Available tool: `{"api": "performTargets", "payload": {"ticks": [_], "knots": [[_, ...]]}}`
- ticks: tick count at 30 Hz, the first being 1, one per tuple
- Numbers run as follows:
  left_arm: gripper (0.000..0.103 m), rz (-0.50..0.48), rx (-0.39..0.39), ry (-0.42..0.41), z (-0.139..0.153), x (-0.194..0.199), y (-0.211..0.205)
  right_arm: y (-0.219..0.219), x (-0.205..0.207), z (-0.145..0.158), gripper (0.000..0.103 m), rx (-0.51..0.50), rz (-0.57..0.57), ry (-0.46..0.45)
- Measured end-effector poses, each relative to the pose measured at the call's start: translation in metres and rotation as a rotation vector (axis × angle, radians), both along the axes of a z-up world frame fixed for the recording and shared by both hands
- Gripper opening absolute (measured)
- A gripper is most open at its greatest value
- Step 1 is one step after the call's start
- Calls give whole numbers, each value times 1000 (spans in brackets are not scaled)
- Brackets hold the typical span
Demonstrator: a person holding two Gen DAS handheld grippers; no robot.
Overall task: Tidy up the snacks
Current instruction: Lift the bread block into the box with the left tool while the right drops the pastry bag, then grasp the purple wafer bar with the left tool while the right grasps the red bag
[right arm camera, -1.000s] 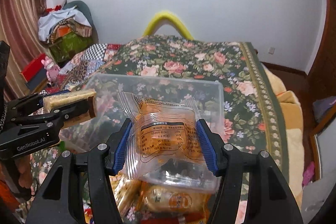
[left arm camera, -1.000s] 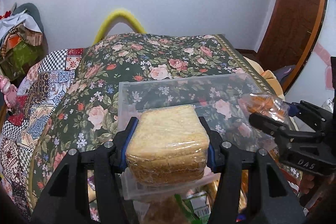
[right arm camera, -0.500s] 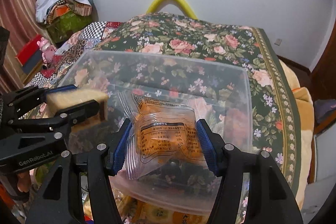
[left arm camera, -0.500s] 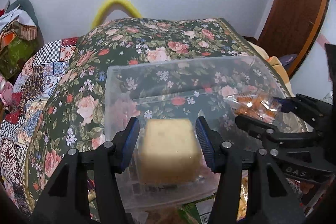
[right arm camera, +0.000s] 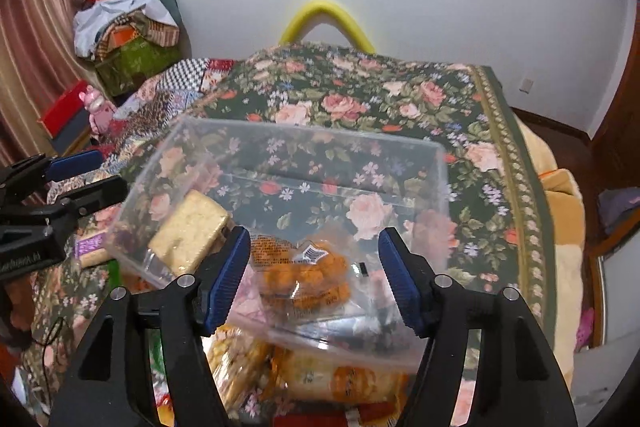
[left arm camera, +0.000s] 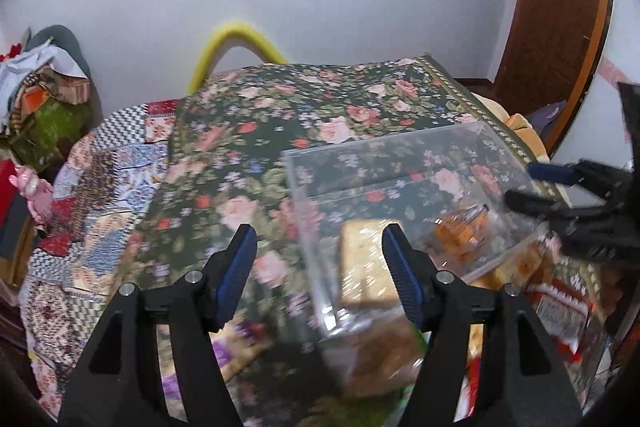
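Observation:
A clear plastic box (right arm camera: pixel 434 155) (left arm camera: pixel 400 143) stands on the floral bedspread. Inside it lie a wrapped yellow cake slice (right arm camera: pixel 188 233) (left arm camera: pixel 366 263) at the left and a clear bag of orange snacks (right arm camera: pixel 304 275) (left arm camera: pixel 464 231) at the right. My left gripper (left arm camera: pixel 318 269) is open and empty, to the left of the box's near corner; it also shows in the right wrist view (right arm camera: pixel 84 175). My right gripper (right arm camera: pixel 314 273) is open and empty at the box's near wall, over the orange bag; it also shows in the left wrist view (left arm camera: pixel 536 183).
More wrapped snacks (right arm camera: pixel 320 375) lie heaped in front of the box, among them a red and white packet (left arm camera: pixel 560 311). The floral bedspread (right arm camera: pixel 400 95) stretches beyond the box. A patchwork quilt (left arm camera: pixel 100 179) lies to the left. A yellow arch (right arm camera: pixel 326 11) stands by the far wall.
Both grippers opened and dropped their loads: the cake slice and the orange snack bag now lie in the box. My left gripper moved left, away from the box.

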State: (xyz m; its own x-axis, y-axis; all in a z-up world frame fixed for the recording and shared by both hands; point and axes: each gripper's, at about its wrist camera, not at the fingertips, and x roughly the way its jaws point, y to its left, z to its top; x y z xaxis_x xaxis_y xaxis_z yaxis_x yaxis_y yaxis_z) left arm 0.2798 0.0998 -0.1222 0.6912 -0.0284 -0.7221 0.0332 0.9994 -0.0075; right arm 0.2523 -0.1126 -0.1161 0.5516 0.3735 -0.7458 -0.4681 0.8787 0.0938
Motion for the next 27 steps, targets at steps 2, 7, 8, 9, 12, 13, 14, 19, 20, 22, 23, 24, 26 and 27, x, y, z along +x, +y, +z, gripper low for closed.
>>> {"api": "performTargets", "payload": {"ticks": [2,7,8,9,12,13,14,19,20,22,23,24,26,27], "knots": [[68,17,20,-2,2,-10,11,-7,-7,7,64,11,-8,-14],[71,68,12,32,-7,-34,46,-28,-30,16,69,15,-38,-43],[71,76,5,41,-10,-37,51,-33,-34,16,69,17,-46,-41],[71,85,-2,54,-15,-40,57,-36,-38,16,70,18,-54,-37],[71,110,-20,92,-30,-48,74,-48,-48,9,72,18,-81,-13],[71,119,-19,108,-37,-50,81,-52,-51,5,73,13,-92,-5],[71,123,-18,119,-42,-51,85,-56,-54,1,75,9,-103,6],[71,145,-15,195,-72,-48,102,-69,-66,-23,83,44,-138,90],[71,144,-21,206,-78,-46,104,-72,-67,-28,83,47,-149,109],[71,133,-39,225,-88,-44,107,-76,-69,-37,83,50,-168,140],[71,123,-50,233,-93,-43,107,-77,-70,-42,83,49,-175,156],[71,107,-58,242,-98,-41,106,-78,-71,-46,84,47,-180,173],[72,89,-52,250,-105,-36,103,-80,-74,-52,84,41,-185,193],[74,80,-48,253,-109,-34,101,-80,-76,-55,84,36,-187,199]]}}
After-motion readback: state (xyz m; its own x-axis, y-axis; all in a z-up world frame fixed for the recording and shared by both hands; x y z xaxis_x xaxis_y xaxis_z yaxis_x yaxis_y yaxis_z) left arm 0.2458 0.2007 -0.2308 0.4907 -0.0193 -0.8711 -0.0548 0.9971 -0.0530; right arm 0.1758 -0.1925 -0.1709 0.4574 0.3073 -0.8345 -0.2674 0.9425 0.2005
